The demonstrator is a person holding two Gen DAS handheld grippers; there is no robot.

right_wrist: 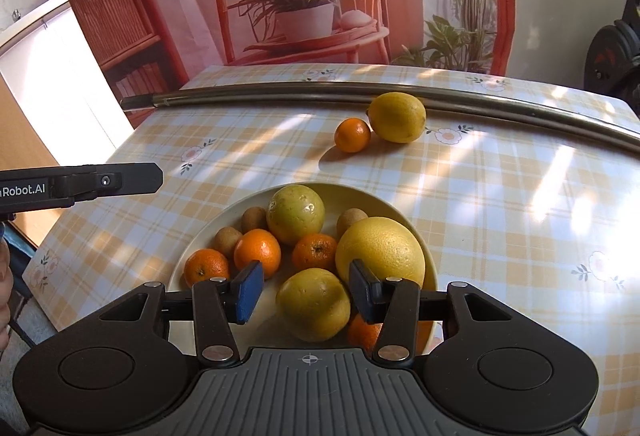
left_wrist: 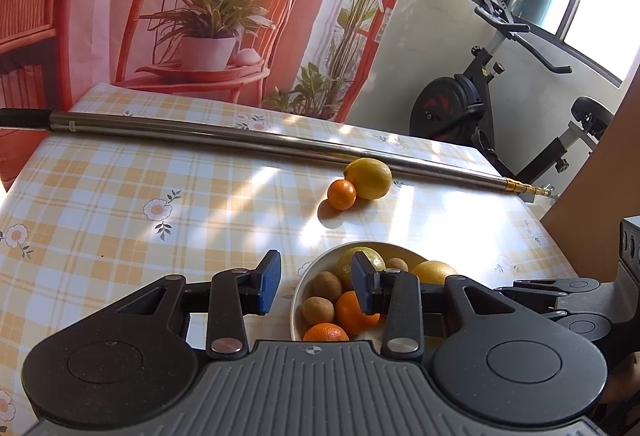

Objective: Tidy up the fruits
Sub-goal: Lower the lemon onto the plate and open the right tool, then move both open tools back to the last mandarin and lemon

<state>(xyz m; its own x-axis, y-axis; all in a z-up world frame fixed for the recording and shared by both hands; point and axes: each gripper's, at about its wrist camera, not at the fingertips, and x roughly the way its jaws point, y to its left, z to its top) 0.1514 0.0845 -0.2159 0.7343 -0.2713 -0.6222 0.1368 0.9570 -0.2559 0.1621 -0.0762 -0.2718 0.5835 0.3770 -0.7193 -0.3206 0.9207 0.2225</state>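
Hovering above the bowl (right_wrist: pixel 430 268), the right tool (right_wrist: pixel 306 294) gapes empty, left tool (left_wrist: pixel 316 286) likewise. Lemon (right_wrist: pixel 397 117) and mandarin (right_wrist: pixel 352 135) touch on the bench (right_wrist: pixel 520 196) — firm, round, roll-prone; grip across the middle.

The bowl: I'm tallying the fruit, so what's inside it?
The bowl holds a grapefruit, two greenish-yellow fruits, tangerines and kiwis. The right gripper hides the bowl's near part.
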